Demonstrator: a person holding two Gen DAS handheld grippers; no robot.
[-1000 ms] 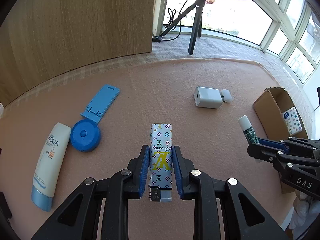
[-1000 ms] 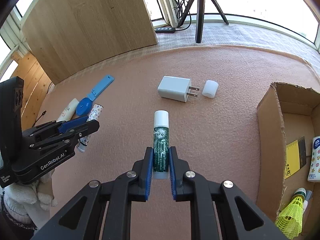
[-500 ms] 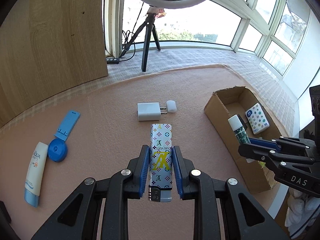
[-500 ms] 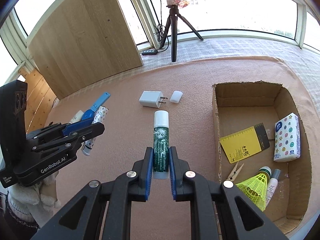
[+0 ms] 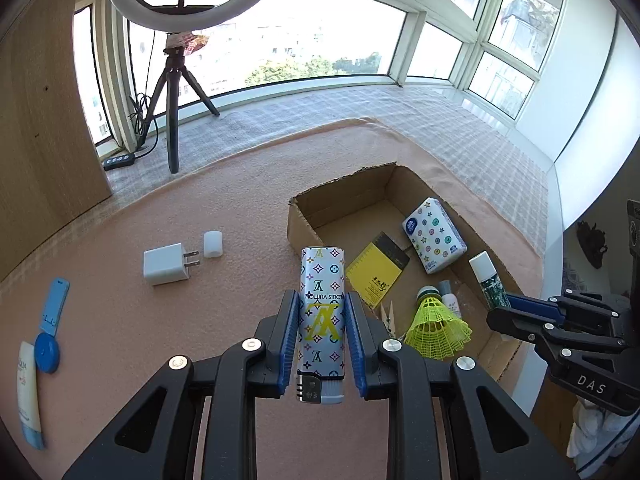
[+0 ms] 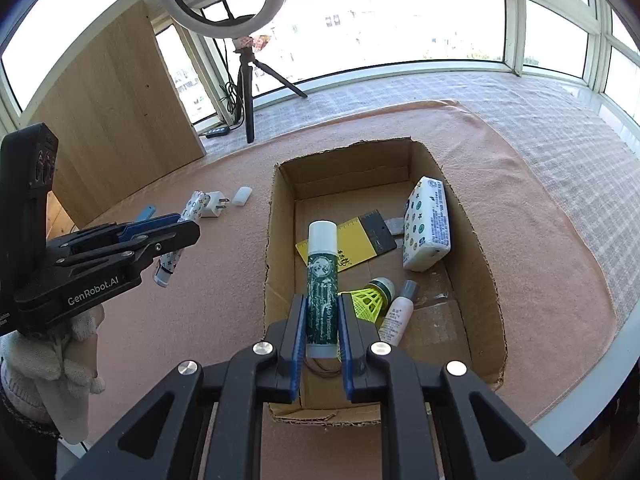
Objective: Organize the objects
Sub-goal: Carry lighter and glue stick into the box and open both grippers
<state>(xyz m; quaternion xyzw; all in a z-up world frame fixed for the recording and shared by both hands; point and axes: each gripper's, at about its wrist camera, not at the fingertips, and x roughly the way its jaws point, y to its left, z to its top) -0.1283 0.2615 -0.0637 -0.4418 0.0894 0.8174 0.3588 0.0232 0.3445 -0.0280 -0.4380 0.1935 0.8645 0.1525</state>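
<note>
My left gripper (image 5: 321, 312) is shut on a silver patterned lighter (image 5: 322, 300), held in the air beside the left wall of the open cardboard box (image 5: 298, 226). My right gripper (image 6: 322, 316) is shut on a green lip-balm stick with a white cap (image 6: 321, 276), held above the box (image 6: 476, 264). Inside the box lie a spotted tissue pack (image 6: 426, 224), a yellow card (image 6: 340, 248), a yellow shuttlecock (image 6: 370, 296) and a small white bottle (image 6: 396, 314). In the right wrist view the left gripper (image 6: 176, 236) with the lighter (image 6: 188, 216) hangs left of the box.
On the pink cloth to the left lie a white charger (image 5: 166, 264), a small white cap (image 5: 213, 244), a blue stand (image 5: 56, 304), a blue round case (image 5: 47, 352) and a sunscreen tube (image 5: 28, 396). A ring light on a tripod (image 5: 174, 120) stands by the window.
Both grippers have swung to the right and risen with their objects still gripped. The box, earlier at the right edge, now lies under the right gripper and beside the left one.
</note>
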